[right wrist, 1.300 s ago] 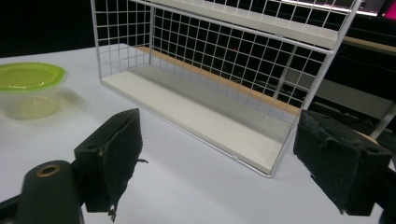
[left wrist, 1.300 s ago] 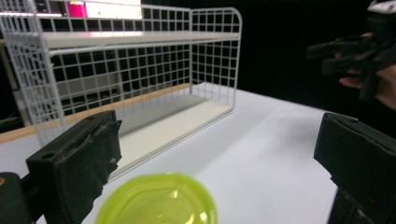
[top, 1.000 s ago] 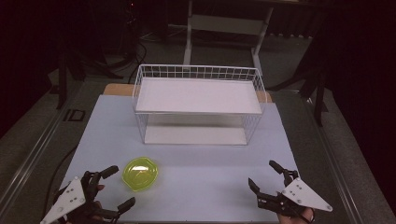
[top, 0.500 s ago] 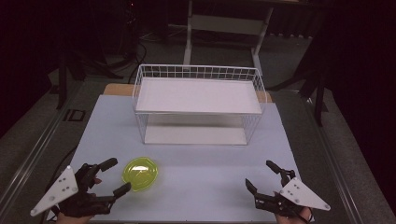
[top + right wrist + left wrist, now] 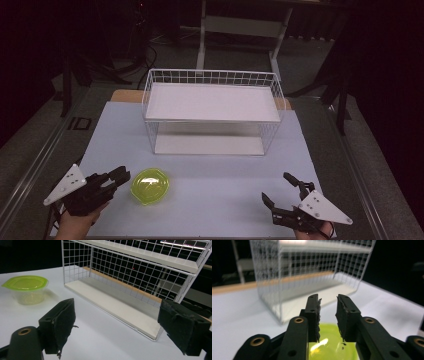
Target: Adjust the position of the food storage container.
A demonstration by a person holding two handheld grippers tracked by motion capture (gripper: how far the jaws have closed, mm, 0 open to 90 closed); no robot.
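A clear tub with a lime-green lid point(image 5: 150, 186) stands on the white table near its front left. My left gripper point(image 5: 122, 176) lies just left of it and points at it. In the left gripper view the jaws point(image 5: 328, 302) stand a narrow gap apart above the green lid point(image 5: 332, 346); they have just been closing, with nothing pressed between them. My right gripper point(image 5: 276, 187) rests at the front right with its jaws spread wide and empty point(image 5: 117, 315). The right gripper view has the tub point(image 5: 26, 288) far to the left.
A white wire basket shelf point(image 5: 212, 75) with two white boards stands at the back middle of the table point(image 5: 210, 170). It rises close ahead in both gripper views point(image 5: 287, 277) point(image 5: 125, 270). Dark floor and metal stand legs lie beyond the table.
The left gripper's jaws have narrowed from wide apart to a small gap, and that hand has shifted slightly left and up the picture beside the tub. The right gripper has stayed put.
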